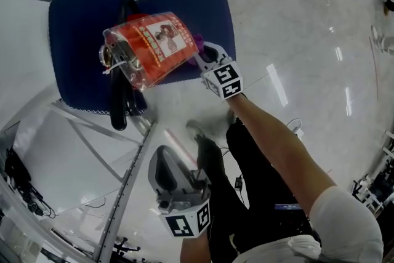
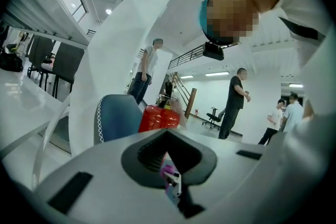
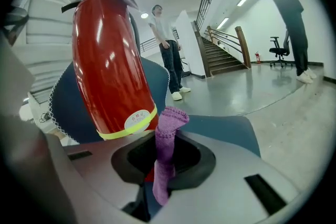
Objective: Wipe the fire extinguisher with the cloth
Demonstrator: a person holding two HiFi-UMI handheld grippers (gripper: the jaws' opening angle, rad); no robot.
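**Q:** What takes up most of the head view?

**A:** A pale, glossy floor [image 1: 308, 40]. On it, in the upper left of the frame, stands a dark blue chair [image 1: 80, 40] edged with white stitching.

**Q:** Where is the fire extinguisher?

**A:** The fire extinguisher [image 1: 154, 46] stands on the chair seat, upper left of centre. It is a red cylinder with a printed label. In the right gripper view it [image 3: 110, 71] rises upright through the left half of the frame, with a yellow band around its base.

**Q:** And the grippers?

**A:** The right gripper [image 1: 209, 58] sits just right of the extinguisher, at the end of an outstretched bare arm. The left gripper [image 1: 169, 178] hangs at the lower centre of the frame, well apart from the chair.

**Q:** What are their jaws doing?

**A:** The right gripper's jaws are clenched on a purple knitted cloth [image 3: 167, 155]. Its folded tip pokes up right beside the yellow band, but I cannot tell whether it touches. In its own view, the left gripper [image 2: 170, 178] has its jaws drawn together. A small purple and pale sliver shows at the tip, too small to name.
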